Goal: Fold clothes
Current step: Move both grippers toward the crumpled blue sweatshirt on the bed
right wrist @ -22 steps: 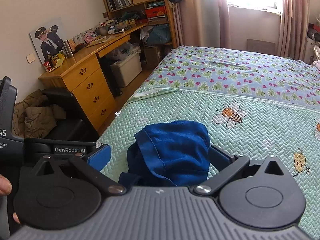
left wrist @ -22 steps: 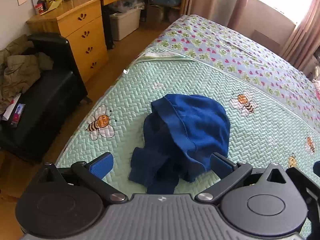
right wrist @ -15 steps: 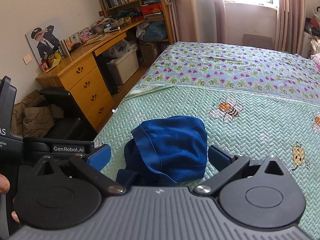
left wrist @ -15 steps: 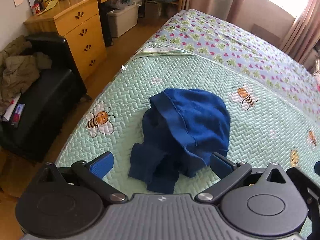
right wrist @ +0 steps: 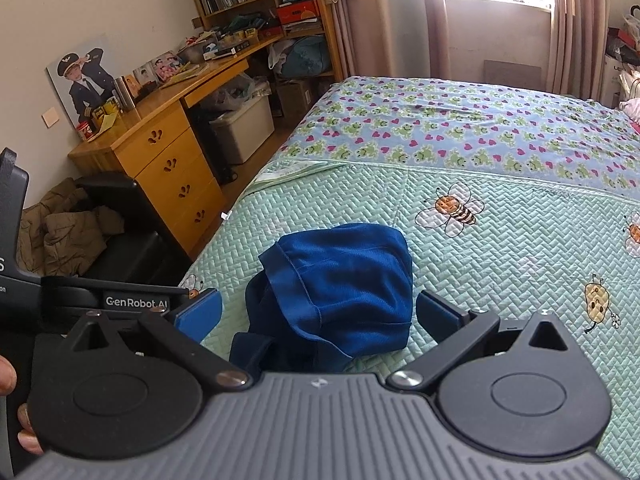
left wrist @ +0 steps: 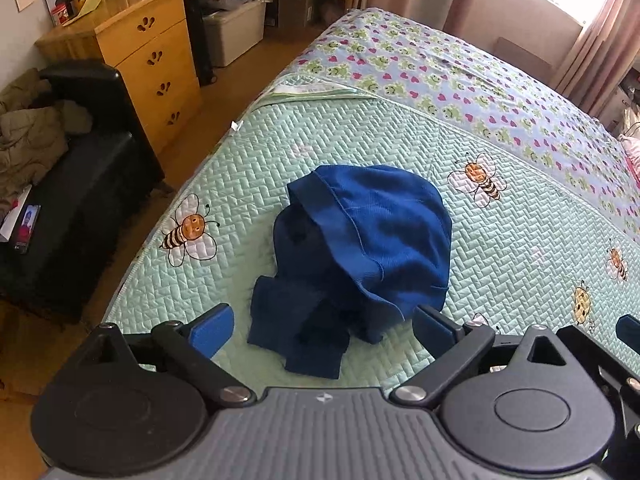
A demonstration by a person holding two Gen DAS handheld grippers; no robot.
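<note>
A crumpled dark blue garment [left wrist: 360, 248] lies in a heap on the green quilted bee-print cover [left wrist: 520, 264] of the bed. It also shows in the right wrist view [right wrist: 340, 292]. My left gripper [left wrist: 322, 328] is open and empty, held just above the heap's near edge. My right gripper [right wrist: 320, 316] is open and empty, its blue fingers either side of the heap's near part, above it. The left gripper's body [right wrist: 80, 300] shows at the left of the right wrist view.
The bed's left edge [left wrist: 168, 224] drops to the wooden floor. A black armchair [left wrist: 76, 200] with olive clothes stands beside it, then a wooden desk with drawers [left wrist: 152, 64]. A frog-and-heart sheet [left wrist: 460, 80] covers the far bed. Curtains and a window are behind.
Both grippers have risen and drawn back slightly, so the blue heap sits lower and farther in both views. The garment has not moved. Both jaws stay open.
</note>
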